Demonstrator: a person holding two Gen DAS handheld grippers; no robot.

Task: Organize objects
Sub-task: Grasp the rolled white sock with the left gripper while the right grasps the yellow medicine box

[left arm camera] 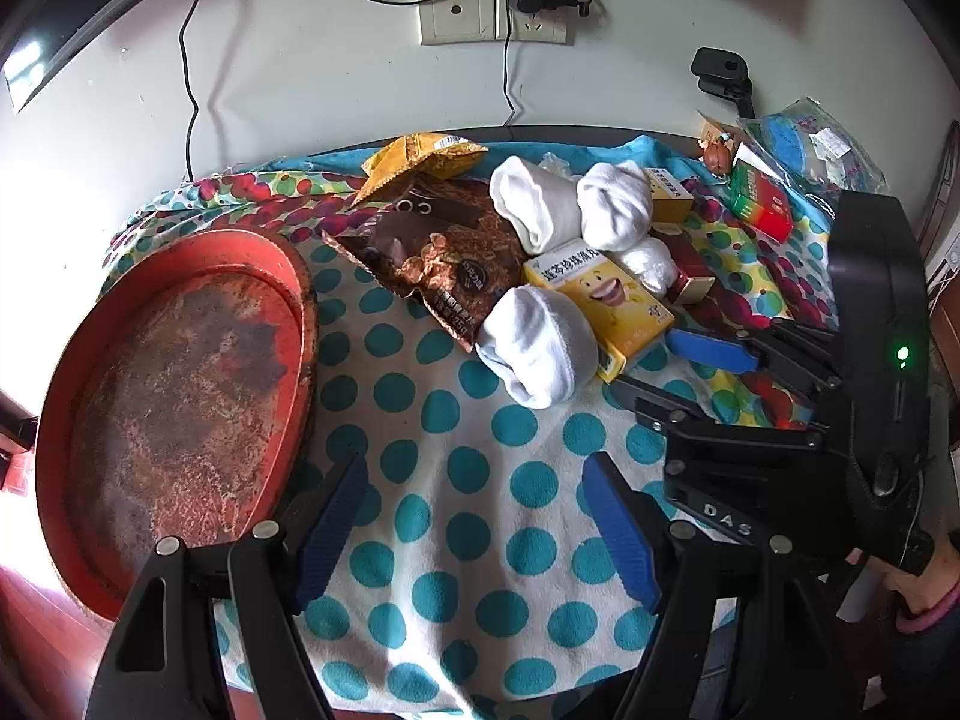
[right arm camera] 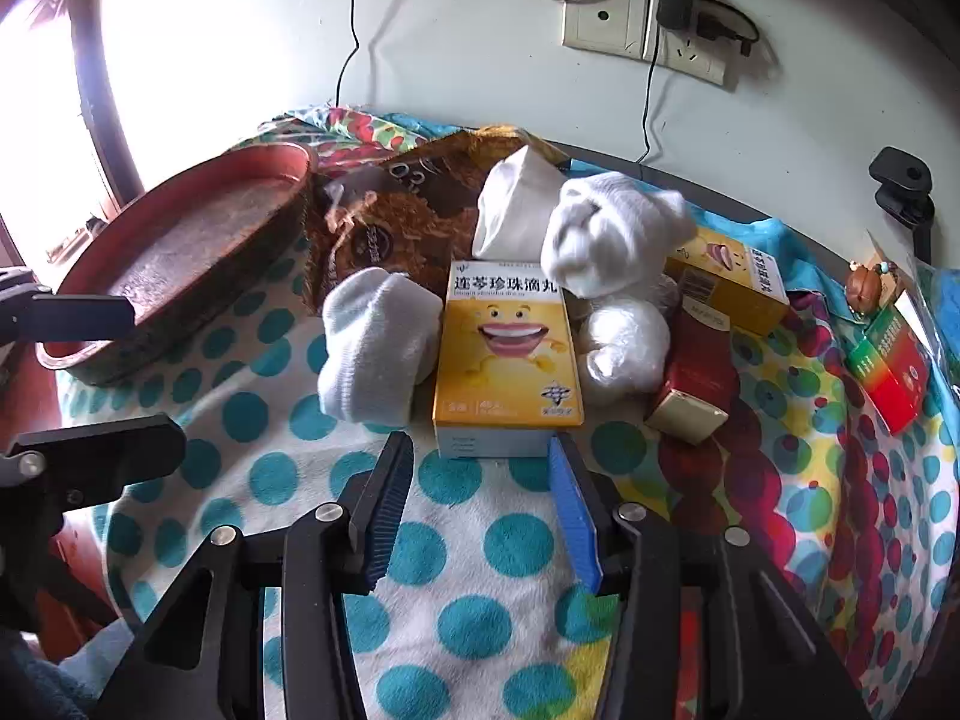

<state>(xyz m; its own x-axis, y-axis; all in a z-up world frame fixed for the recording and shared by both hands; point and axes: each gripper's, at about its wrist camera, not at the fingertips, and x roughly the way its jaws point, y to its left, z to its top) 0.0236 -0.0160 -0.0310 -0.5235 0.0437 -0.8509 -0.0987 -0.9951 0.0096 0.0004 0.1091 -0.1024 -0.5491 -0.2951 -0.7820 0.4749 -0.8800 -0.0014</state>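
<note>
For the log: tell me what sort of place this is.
Probably a room in a home, not a lab. A polka-dot cloth covers the table, rolled socks, snack bags and a medicine box are piled on it, and a wall socket with a plugged-in charger is behind.

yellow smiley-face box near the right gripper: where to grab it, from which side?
Grip the yellow box across its two long side edges, coming from its near short end. It lies flat with that end facing the right gripper, but the rolled sock crowds its left side.
</note>
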